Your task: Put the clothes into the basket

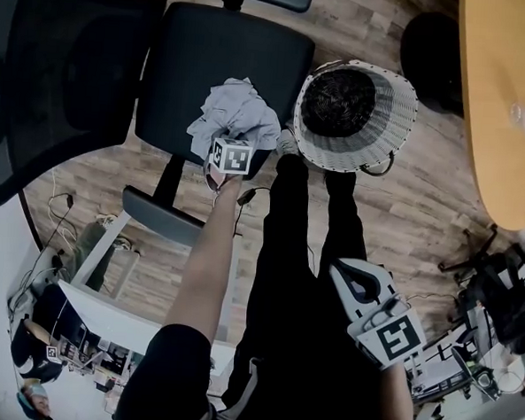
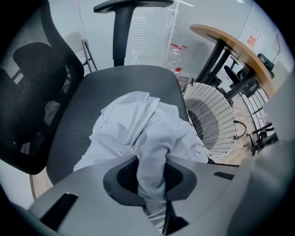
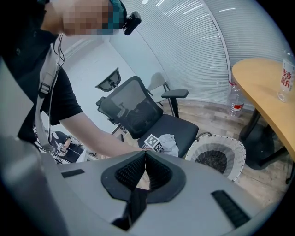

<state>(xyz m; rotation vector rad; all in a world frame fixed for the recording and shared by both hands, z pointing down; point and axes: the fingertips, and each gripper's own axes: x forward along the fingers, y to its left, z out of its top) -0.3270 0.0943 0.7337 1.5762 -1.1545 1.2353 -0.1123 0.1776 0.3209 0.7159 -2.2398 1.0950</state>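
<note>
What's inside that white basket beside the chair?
Inside the basket lies a dark crumpled heap, perhaps clothes. Whatever lies beneath it is covered. The grey garment is on the chair seat, not inside.

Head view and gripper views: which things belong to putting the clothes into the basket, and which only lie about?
Job: grey garment, white basket, left gripper closed on the garment.
Lying about: office chair under the garment, wooden table, water bottle.

So the clothes (image 1: 235, 114) sit on the chair seat (image 1: 201, 50), near edge toward its right corner, my left gripper (image 2: 152, 177) on them. The basket (image 1: 405, 116) is on the floor (image 1: 395, 222) just right of the seat, table (image 1: 504, 104) further right.
</note>
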